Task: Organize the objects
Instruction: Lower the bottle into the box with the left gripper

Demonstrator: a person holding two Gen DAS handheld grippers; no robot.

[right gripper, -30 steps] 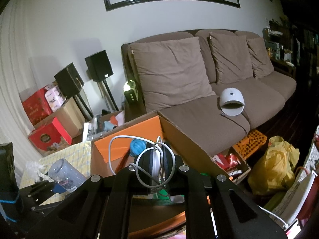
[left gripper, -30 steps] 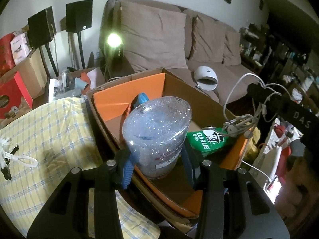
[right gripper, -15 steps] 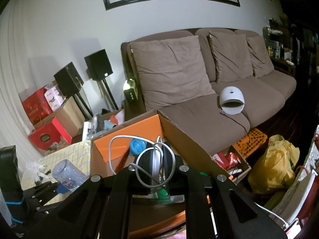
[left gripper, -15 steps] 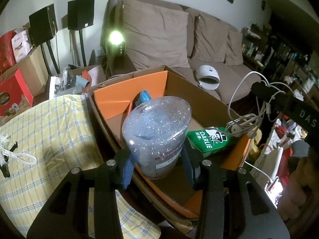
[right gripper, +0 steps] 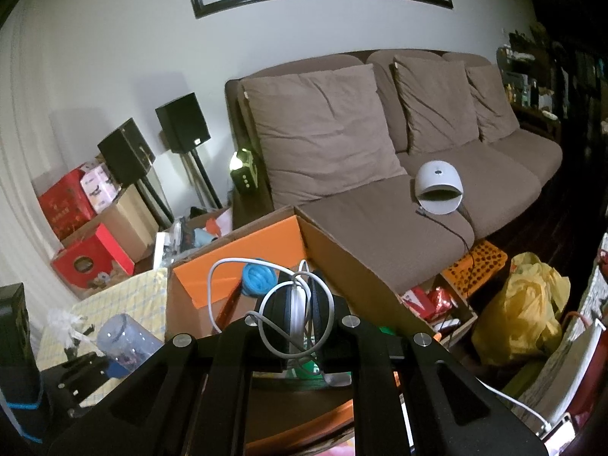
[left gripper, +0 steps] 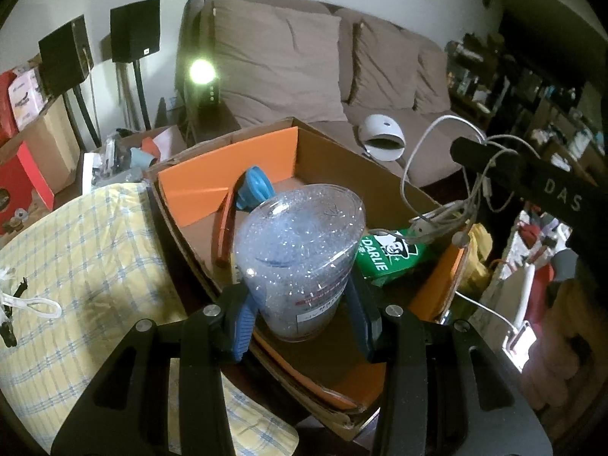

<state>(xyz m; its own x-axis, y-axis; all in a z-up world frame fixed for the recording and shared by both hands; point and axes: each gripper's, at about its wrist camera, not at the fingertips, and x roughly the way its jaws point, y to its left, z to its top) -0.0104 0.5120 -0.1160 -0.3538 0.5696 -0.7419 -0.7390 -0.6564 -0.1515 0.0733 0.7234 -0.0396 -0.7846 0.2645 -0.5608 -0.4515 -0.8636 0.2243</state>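
Observation:
My left gripper (left gripper: 300,319) is shut on a clear glitter cup (left gripper: 300,254), held tilted over the near edge of an open cardboard box (left gripper: 342,159) with orange flaps. Inside the box lie a green Darlie box (left gripper: 387,258), a blue round object (left gripper: 256,186) and an orange strip. My right gripper (right gripper: 298,304) is shut on a bundle of white cable (right gripper: 292,304) above the same box (right gripper: 342,262); in the left wrist view it hangs with the cable (left gripper: 448,209) over the box's right side. The cup shows at lower left in the right wrist view (right gripper: 125,342).
A yellow checked cloth (left gripper: 76,266) covers the table left of the box, with a white cord (left gripper: 34,304) on it. A brown sofa (right gripper: 418,190) with a white dome device (right gripper: 439,188) stands behind. Speakers (right gripper: 182,121), red boxes and bags crowd the floor around.
The left gripper with the cup has shifted slightly over the box. The right gripper with the cable has barely moved.

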